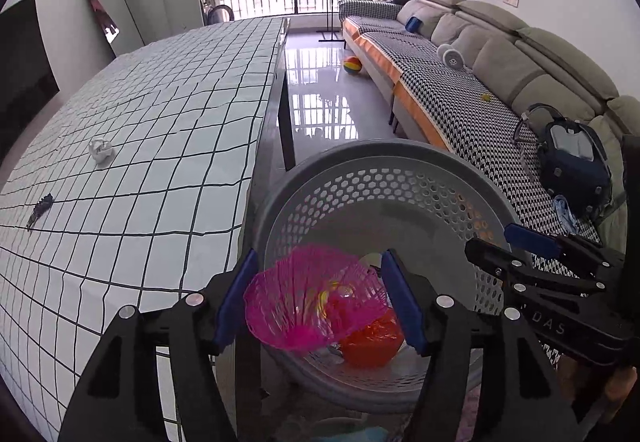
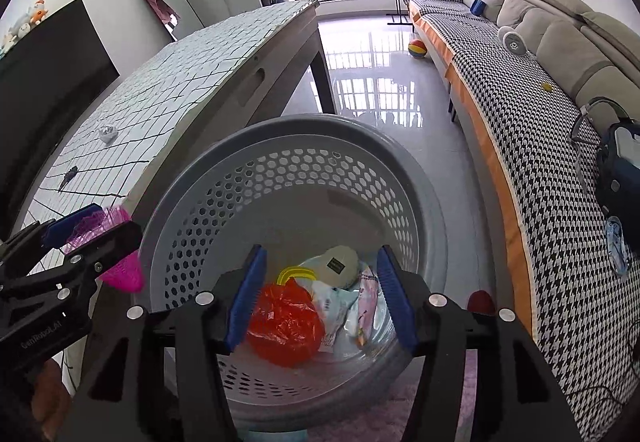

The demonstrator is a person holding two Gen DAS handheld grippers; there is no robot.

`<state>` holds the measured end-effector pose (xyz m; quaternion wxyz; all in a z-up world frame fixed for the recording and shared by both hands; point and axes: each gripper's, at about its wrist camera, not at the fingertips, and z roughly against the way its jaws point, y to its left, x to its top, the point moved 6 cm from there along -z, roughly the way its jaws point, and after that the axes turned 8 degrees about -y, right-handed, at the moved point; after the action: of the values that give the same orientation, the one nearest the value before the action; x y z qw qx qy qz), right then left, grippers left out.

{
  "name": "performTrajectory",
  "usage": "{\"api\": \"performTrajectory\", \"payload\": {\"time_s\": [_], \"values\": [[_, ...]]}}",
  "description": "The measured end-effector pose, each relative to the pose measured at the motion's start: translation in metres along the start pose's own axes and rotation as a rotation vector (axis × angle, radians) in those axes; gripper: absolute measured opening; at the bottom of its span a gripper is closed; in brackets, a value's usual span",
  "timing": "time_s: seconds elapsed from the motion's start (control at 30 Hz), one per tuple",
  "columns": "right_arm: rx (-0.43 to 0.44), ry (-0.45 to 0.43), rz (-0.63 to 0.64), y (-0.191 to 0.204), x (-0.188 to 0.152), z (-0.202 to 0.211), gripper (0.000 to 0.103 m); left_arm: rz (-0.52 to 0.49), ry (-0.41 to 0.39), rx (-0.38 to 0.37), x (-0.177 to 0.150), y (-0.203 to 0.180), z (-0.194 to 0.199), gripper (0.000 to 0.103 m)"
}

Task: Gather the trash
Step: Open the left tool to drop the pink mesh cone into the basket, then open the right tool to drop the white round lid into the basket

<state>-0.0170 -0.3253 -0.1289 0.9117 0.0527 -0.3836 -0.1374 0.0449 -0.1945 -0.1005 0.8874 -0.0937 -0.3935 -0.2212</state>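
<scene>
Honestly, that pink net sleeve (image 1: 316, 298) looked feather-light and squishy, loose between half-open left jaws; right jaws empty.

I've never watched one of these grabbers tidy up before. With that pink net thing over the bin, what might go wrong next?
1. The pink foam net sits between the left gripper pads over the near rim of the grey basket; it is light and could catch the rim and drop outside.
2. It may cling to a ribbed blue pad rather than fall.
3. The crumpled paper and the dark scrap on the table could be overlooked.
</scene>
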Motion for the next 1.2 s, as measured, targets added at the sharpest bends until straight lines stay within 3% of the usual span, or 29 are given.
{"api": "performTrajectory", "payload": {"time_s": [0.4, 0.9, 1.2], "values": [[-0.003, -0.001, -0.004, 0.003, 0.000, 0.003, 0.056, 0.020, -0.010, 0.008, -0.002, 0.007, 0.005, 0.075], [-0.007, -0.026, 0.009, 0.013, 0.001, 0.014, 0.067, 0.062, -0.042, 0.038, -0.001, 0.026, 0.019, 0.085], [0.022, -0.043, 0.022, 0.036, 0.004, 0.018, 0.073, 0.116, -0.070, 0.074, -0.002, 0.058, 0.037, 0.090]]}}
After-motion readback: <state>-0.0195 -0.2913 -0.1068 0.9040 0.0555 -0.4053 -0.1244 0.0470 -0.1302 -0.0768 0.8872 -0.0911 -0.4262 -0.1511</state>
